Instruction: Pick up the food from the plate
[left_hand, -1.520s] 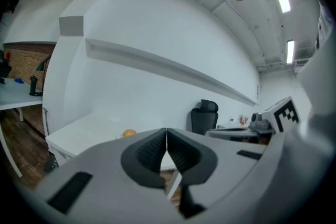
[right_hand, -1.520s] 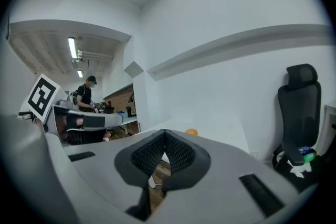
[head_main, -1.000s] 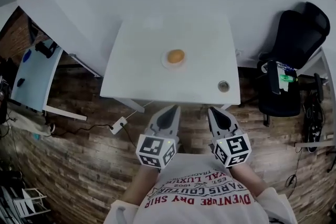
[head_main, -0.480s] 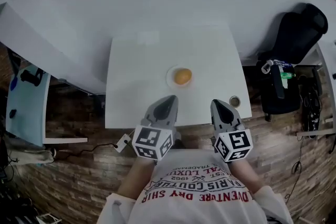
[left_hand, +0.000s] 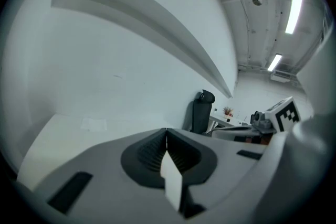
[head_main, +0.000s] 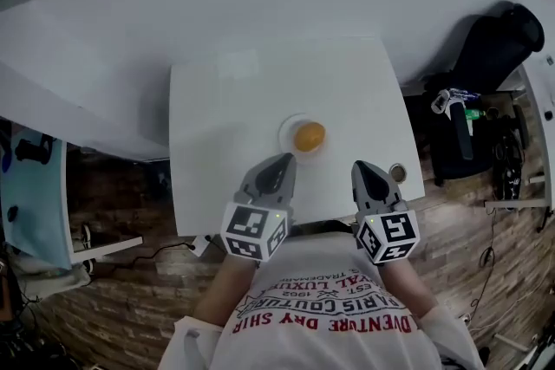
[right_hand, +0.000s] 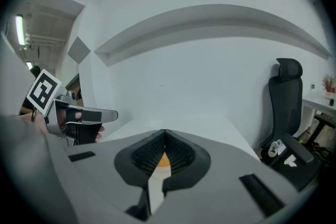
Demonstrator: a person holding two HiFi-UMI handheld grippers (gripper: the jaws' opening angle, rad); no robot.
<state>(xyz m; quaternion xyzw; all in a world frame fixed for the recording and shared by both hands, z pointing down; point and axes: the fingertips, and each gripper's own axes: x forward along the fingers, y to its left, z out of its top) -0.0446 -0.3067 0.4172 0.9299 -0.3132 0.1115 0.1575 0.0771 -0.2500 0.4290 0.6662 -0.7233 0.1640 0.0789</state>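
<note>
The food (head_main: 309, 136), a rounded orange piece, lies on a small pale plate (head_main: 285, 127). The plate stands on the white table (head_main: 217, 143), a little right of the table's middle and nearer its front edge than its far edge. Nothing touches the food.

Both tongs are held side by side over the table's front edge, pointing inward across the top. The left gripper (head_main: 279, 162) reaches over the front strip of the table, just left of its middle. Its own view shows its two ribbed jaws pressed together from tip to root, with nothing between them and only the bare tabletop ahead. The right gripper (head_main: 362, 167) hangs over the front edge toward the table's right side. Its jaw tips meet in a point and hold nothing. Through the narrow slot below the tips, a patch of the orange food shows further in on the table, well apart from the pads.

A small round dark-rimmed object (head_main: 398, 173) sits at the table's front right corner, and a faint pale rectangle (head_main: 236, 65) lies on its far left part. A black office chair (head_main: 499, 56) stands off the table's right side against the white wall. The person's white shirt (head_main: 325, 316) with red print is just in front of the table's near edge, over a brown wooden floor (head_main: 130, 273).
</note>
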